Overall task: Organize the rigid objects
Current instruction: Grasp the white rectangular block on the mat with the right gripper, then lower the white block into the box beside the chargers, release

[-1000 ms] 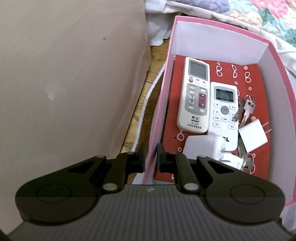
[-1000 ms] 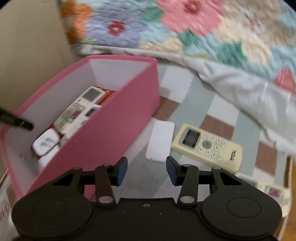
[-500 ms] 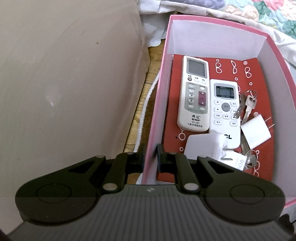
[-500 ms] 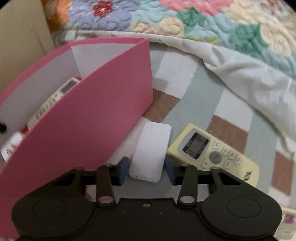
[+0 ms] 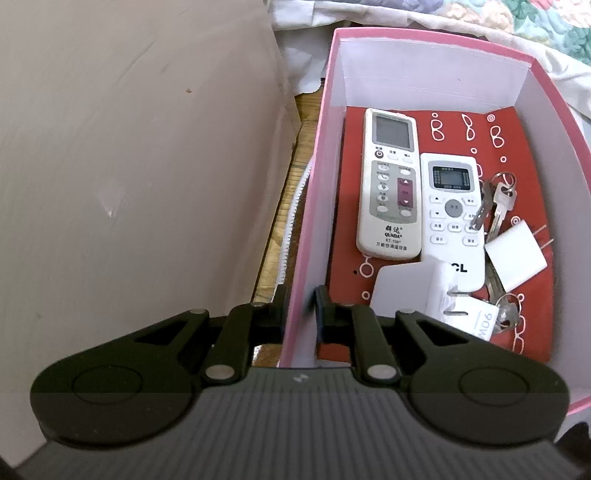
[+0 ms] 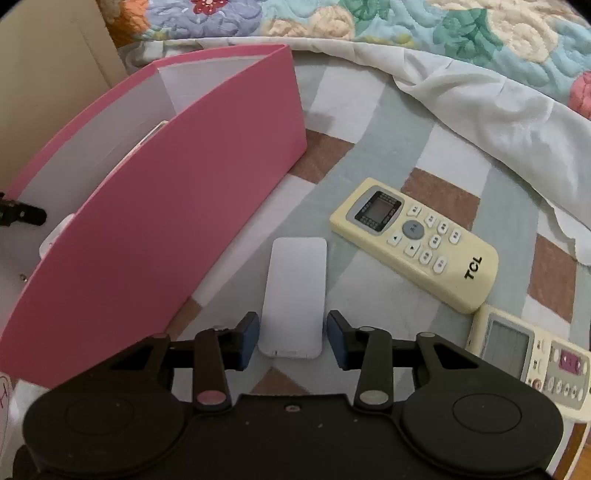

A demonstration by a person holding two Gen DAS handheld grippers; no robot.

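Note:
My left gripper [image 5: 301, 314] is shut on the left wall of the pink box [image 5: 424, 37], one finger outside and one inside. In the box lie a grey-faced remote [image 5: 391, 188], a white remote [image 5: 452, 206], keys [image 5: 495, 203], a white plug [image 5: 515, 258] and a white adapter [image 5: 406, 291]. On the bed beside the pink box [image 6: 166, 221] lies a flat white device [image 6: 297, 280]. My right gripper [image 6: 293, 332] has its blue pads against the device's two long sides at its near end. A cream remote [image 6: 413, 243] lies just right of it.
A second cream remote [image 6: 532, 358] sits at the bed's right edge. A flowered quilt [image 6: 369, 22] and a crumpled white sheet [image 6: 480, 110] lie behind. A beige panel [image 5: 129, 166] stands close to the box's left, with a strip of wooden floor [image 5: 291, 184] between.
My right gripper has come down and forward over the flat white device, whose near end now sits between the pads. The left gripper has kept its hold on the box wall.

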